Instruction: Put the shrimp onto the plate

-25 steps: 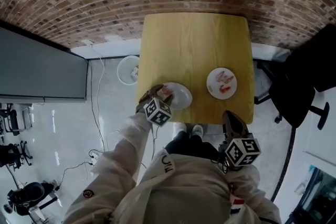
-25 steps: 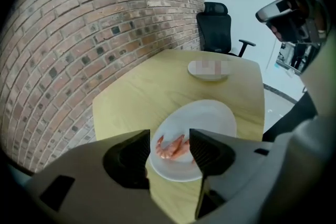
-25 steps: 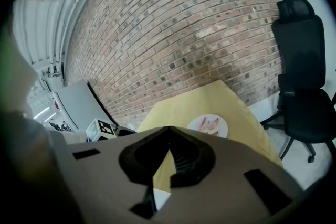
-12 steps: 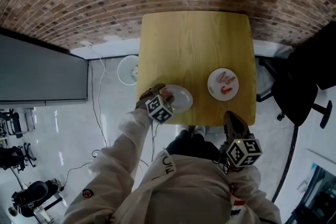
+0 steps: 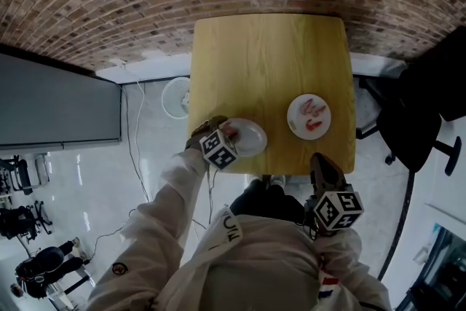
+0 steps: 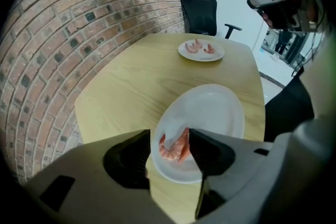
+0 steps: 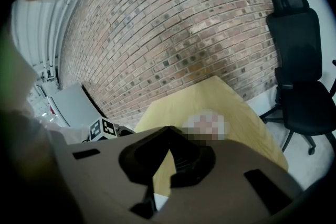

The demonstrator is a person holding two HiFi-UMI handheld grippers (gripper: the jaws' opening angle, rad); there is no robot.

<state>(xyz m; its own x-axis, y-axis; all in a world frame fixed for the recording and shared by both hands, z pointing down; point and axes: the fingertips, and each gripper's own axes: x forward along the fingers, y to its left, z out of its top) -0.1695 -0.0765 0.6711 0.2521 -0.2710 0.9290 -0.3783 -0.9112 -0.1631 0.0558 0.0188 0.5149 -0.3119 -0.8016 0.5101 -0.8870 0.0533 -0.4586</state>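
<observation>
Left tongs (image 6: 170, 132): I have them narrowed onto the shrimp (image 6: 177, 148), gripping it.
Shrimp position: at the white plate (image 6: 215, 113) near rim, on the table (image 6: 131, 81).
Right tongs (image 7: 169, 131): closed, empty, off the table edge.

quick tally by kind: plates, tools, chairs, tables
plates: 2, near plate and far plate
tools: 2, left tool closed on a shrimp, right tool shut and empty
chairs: 1, black chair
tables: 1, wooden table
total: 6
</observation>
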